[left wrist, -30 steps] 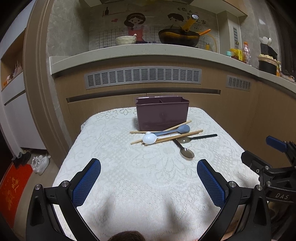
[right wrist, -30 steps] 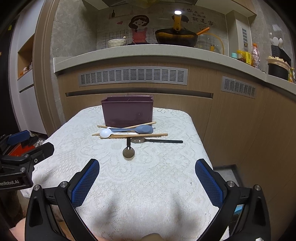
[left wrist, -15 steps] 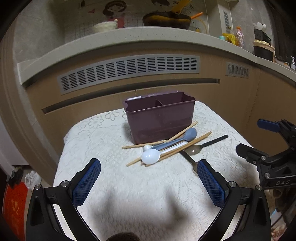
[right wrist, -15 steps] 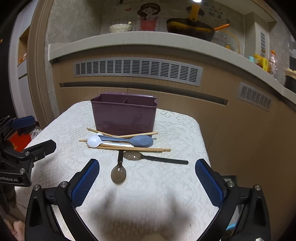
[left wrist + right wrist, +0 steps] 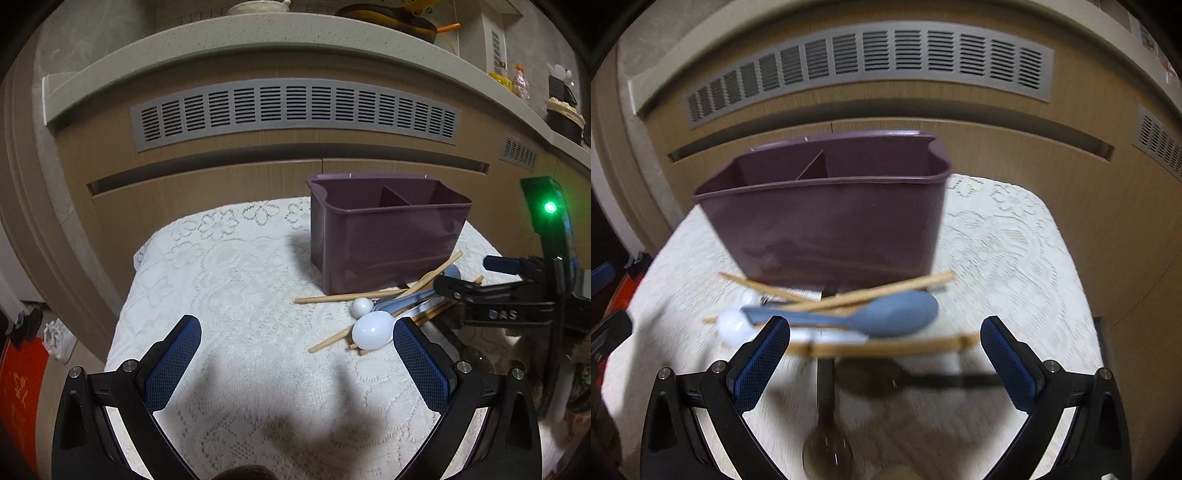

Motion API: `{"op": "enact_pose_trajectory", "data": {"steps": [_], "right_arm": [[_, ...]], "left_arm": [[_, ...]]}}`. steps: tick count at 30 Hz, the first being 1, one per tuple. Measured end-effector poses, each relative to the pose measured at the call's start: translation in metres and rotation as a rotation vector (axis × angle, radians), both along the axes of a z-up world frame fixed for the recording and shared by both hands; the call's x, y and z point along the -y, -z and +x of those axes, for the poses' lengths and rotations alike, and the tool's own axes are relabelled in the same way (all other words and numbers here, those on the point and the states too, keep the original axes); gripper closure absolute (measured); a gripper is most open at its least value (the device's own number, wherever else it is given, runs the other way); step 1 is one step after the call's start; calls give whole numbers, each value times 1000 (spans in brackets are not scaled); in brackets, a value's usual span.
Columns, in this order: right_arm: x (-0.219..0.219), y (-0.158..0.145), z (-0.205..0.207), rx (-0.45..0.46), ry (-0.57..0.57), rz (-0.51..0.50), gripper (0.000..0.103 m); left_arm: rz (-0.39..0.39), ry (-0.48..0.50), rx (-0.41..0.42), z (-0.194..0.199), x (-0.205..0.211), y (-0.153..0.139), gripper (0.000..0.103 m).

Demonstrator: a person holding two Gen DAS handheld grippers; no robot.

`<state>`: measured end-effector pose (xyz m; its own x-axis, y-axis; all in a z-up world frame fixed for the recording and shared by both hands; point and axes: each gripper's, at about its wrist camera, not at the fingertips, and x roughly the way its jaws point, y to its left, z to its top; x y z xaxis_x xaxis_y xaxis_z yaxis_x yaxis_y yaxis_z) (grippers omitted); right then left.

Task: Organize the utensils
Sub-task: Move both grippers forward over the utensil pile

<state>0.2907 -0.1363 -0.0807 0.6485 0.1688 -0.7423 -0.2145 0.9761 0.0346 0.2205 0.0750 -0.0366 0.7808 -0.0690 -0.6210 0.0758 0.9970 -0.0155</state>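
- The jaws of the left gripper (image 5: 295, 363) are seen spread wide apart, with nothing between them; only lace cloth (image 5: 229, 280) is framed by the blue pads.
- The jaws of the right gripper (image 5: 884, 356) are likewise held wide apart and nothing is clamped.
- A purple caddy (image 5: 827, 221) is set upright on the cloth, and its inside is seen to be split by a divider into compartments.
- The utensils are piled just in front of the caddy, on the side facing the cameras.
- A blue spoon (image 5: 886, 314) is laid across the pile, its bowl towards the caddy's right end in the right wrist view.
- A white spoon (image 5: 373, 330) is found in front of the caddy's left part, its bowl close to the left gripper's right pad in the left wrist view.
- Wooden chopsticks (image 5: 886, 345) are crossed over and under the spoons, some touching the caddy's base.
- Two dark metal spoons are seen further from the caddy than the pile: one (image 5: 827, 454) with its bowl nearest the camera, another (image 5: 871, 380) lying crosswise; both are blurred.
- The right gripper is positioned over the pile in front of the caddy; the left gripper is held off to the caddy's left front.
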Motion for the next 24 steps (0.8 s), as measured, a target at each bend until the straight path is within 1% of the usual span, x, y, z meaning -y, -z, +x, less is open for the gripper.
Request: {"op": "enact_pose_trajectory", "data": {"steps": [4,6,9,10,11,14,16,18,19,22,23,24], "right_arm": [[-5,12,14,-32,33,-2,2],[-3,18,16,-59,36,3,5],[6,20,13,-89,13,54,26],[8,19,10,-92,8,55,41],[11,19,8,-93,1,57,52],[27,19,-4,-126,-11,57,75],[37,22,-12,-146,-6,46,79],[51,26,-20,-147,6,41,80],[55,22,-26,-141,9,33,80],[65,19,-35,-118,0,34,80],[67,16,-35,-112,0,38,80],[70,15,-37,-104,2,45,80]], "left_arm": [[-15,13,-17,4,-4,6,0],[-16,17,-24,4,-5,9,0],[-32,47,-45,7,-5,14,0],[-39,59,-55,8,-4,16,0],[-45,69,-64,9,-3,18,0],[-54,95,-88,11,5,23,0],[-50,121,-100,11,14,26,0],[-47,155,-123,13,27,29,0],[-49,169,-135,14,31,30,0],[-92,200,-191,22,46,38,1],[-102,202,-203,25,49,41,2],[-107,198,-216,30,53,44,7]]}}
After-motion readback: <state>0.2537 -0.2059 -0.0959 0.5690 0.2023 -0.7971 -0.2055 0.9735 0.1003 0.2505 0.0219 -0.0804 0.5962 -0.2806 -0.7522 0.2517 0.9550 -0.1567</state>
